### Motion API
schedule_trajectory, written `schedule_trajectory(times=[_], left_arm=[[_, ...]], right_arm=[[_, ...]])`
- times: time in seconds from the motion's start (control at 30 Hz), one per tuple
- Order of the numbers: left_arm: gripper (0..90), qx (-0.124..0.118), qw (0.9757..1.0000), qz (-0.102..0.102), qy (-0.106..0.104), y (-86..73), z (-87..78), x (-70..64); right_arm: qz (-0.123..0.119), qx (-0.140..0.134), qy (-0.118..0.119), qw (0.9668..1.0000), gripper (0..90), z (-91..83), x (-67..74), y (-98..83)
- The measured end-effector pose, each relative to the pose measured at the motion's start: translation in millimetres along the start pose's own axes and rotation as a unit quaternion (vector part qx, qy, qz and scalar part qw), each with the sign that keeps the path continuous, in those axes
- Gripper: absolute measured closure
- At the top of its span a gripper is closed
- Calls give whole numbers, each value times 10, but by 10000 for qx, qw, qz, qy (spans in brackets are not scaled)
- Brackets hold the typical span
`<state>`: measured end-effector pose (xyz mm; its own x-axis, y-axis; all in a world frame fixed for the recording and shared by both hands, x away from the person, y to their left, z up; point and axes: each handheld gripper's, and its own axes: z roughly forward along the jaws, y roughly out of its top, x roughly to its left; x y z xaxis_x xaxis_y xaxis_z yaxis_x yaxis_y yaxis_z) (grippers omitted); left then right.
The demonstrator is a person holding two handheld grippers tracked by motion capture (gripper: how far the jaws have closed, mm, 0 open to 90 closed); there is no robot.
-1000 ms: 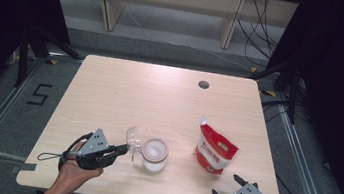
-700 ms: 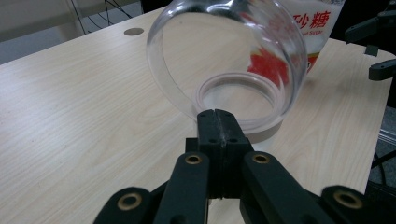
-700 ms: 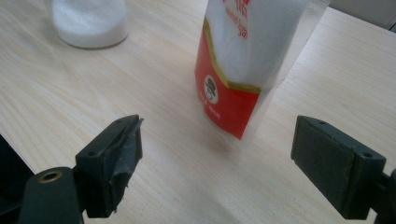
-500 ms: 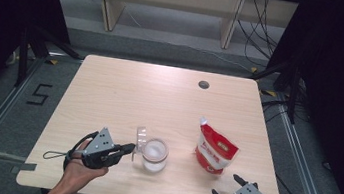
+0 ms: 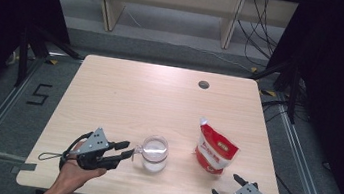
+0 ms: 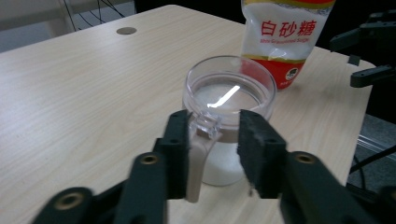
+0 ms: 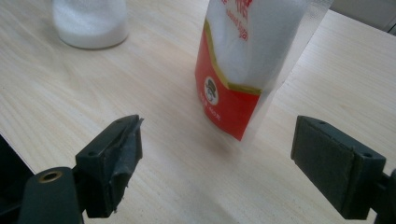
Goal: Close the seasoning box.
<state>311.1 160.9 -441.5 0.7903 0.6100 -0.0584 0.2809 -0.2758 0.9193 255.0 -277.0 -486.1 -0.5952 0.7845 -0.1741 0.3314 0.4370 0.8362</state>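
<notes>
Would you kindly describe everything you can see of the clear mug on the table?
The mug is clear, glass or plastic, upright on the table near its front edge, left of the red-and-white sugar bag. It holds white granules, apparently sugar, partway up. Its handle points toward the left hand-held gripper, whose open jaws sit on either side of it, not yet clamped.

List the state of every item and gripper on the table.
Clear glass mug with handle: upright, part filled with white granules.
Red and white sugar pouch: standing upright, apparently unopened.
Left gripper: open, fingers straddling the mug's handle.
Right gripper: wide open, short of the pouch.
</notes>
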Motion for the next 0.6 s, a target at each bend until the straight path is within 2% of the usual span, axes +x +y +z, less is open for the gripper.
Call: schedule_trajectory(times=[0.03,0.1,0.13,0.17,0.2,0.3,0.33,0.37,0.43,0.53,0.57,0.6], left_arm=[[582,27,10000,-31,-74,-27,-15,-7],[524,73,10000,14,-39,-58,-28,-13],[470,82,10000,-1,-51,-70,-32,-17],[437,55,10000,-52,-58,-89,-34,-22],[405,53,9999,-131,-43,-103,-40,-31],[335,66,9997,-229,-90,-140,-48,-39],[310,67,9997,-209,-81,-147,-50,-41],[291,76,9997,-233,-81,-164,-53,-51],[255,83,9997,-214,-124,-194,-45,-55],[191,177,9990,-393,-114,-256,-33,-89],[181,191,9990,-397,-125,-271,-31,-89],[168,212,9993,-298,-125,-281,-34,-76]], right_arm=[[-2,0,0,10000,172,1,-1,1],[76,41,59,9999,172,-3,13,1],[-7,-59,-1,10000,172,-3,4,1],[76,-14,-20,10000,172,-19,18,5],[32,-49,-9,10000,172,-19,6,9],[234,-81,148,9996,166,-15,10,5],[191,-175,105,9996,165,-10,-5,4],[255,-175,121,9994,164,-14,1,4],[321,-172,236,9991,163,-18,6,7],[379,-192,271,9987,161,-20,9,7],[401,-209,271,9986,160,-21,10,8],[373,-231,243,9987,161,-17,6,6]])
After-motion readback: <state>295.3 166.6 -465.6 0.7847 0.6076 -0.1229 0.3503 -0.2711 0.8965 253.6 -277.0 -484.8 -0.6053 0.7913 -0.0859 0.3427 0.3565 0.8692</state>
